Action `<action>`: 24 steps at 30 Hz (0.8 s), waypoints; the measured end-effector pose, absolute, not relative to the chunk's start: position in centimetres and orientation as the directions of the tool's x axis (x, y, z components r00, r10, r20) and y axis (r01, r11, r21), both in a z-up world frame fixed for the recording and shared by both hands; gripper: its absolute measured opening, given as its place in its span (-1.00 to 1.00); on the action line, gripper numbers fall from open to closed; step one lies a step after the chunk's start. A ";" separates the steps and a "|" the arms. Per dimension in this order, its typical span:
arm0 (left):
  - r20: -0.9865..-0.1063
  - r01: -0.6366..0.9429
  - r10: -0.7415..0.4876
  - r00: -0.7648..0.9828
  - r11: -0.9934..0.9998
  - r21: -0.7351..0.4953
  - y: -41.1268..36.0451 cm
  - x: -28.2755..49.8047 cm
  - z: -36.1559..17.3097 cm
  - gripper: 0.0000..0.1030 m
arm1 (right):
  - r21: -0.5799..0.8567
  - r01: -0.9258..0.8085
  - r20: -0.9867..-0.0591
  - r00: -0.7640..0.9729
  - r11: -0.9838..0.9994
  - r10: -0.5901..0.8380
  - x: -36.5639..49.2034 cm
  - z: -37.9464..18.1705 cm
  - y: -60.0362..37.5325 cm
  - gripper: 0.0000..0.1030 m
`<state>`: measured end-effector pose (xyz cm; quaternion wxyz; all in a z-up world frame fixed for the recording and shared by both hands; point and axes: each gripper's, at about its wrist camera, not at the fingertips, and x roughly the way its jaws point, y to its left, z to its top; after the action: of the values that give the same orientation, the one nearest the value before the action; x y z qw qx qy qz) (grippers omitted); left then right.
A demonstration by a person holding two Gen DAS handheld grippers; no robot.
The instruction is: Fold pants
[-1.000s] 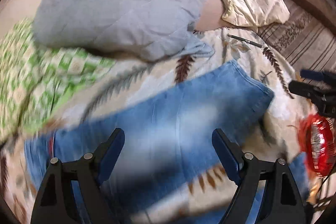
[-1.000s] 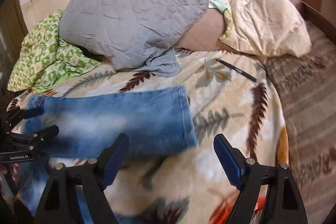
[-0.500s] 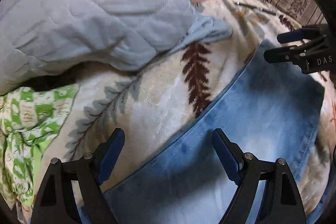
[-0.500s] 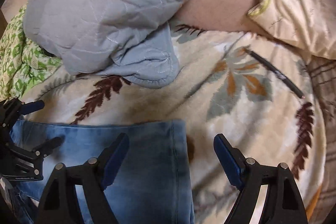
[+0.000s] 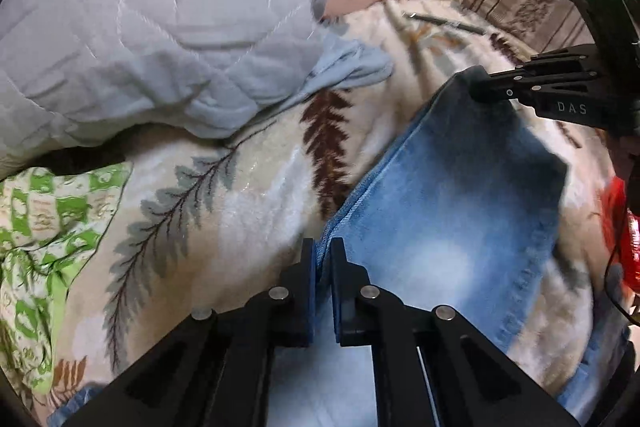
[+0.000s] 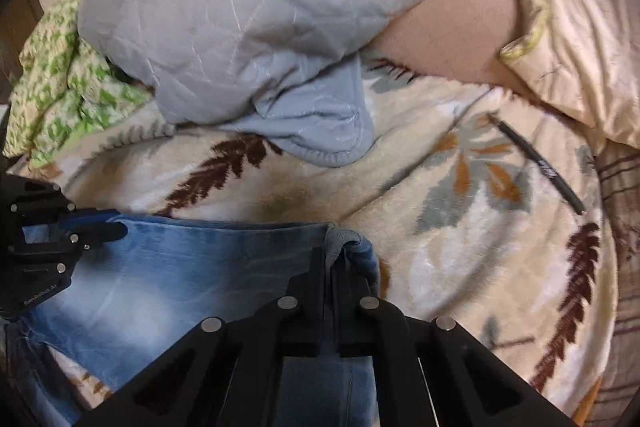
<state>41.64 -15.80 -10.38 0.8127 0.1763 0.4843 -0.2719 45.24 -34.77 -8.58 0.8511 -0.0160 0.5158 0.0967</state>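
Now faded blue jeans (image 5: pixel 460 195) flat on blanket; left gripper (image 5: pixel 323 251), right gripper (image 6: pixel 331 259) just clamped on edge.

Readable marks, as seen from my two tongs:

1. "DAS" in pale capitals, on the black body of my right gripper (image 5: pixel 480 83), seen from the left wrist camera; any further letters are cut off.
2. Small pale lettering on the black body of my left gripper (image 6: pixel 116 231), too blurred to read surely.
3. White print on the black pen (image 6: pixel 538 163); illegible.
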 end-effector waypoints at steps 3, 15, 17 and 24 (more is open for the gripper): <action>-0.868 0.628 -0.282 0.408 0.777 0.043 -15.4 39.4 -8.4 -0.89 | 0.094 -0.184 -0.852 0.493 0.978 0.175 42.8 -6.1 -35.6 -0.95; -0.787 0.653 -0.378 0.487 0.757 0.040 -14.0 22.9 -1.8 -0.91 | 0.164 -0.211 -0.721 0.641 0.964 0.263 23.7 0.9 -37.0 -0.95; -0.776 0.664 -0.402 0.487 0.747 0.030 -13.6 19.4 -1.9 -0.93 | 0.182 -0.217 -0.709 0.647 0.959 0.281 19.9 0.8 -36.8 -0.95; -0.799 0.719 -0.428 0.423 0.695 0.008 -14.5 9.8 -5.8 -0.93 | 0.200 -0.195 -0.739 0.614 0.960 0.278 8.9 -3.1 -36.9 -0.95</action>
<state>9.77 -14.53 -5.80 0.8246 0.1775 0.4095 -0.3475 8.93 -36.88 -3.15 0.8969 0.0498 0.4192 0.1319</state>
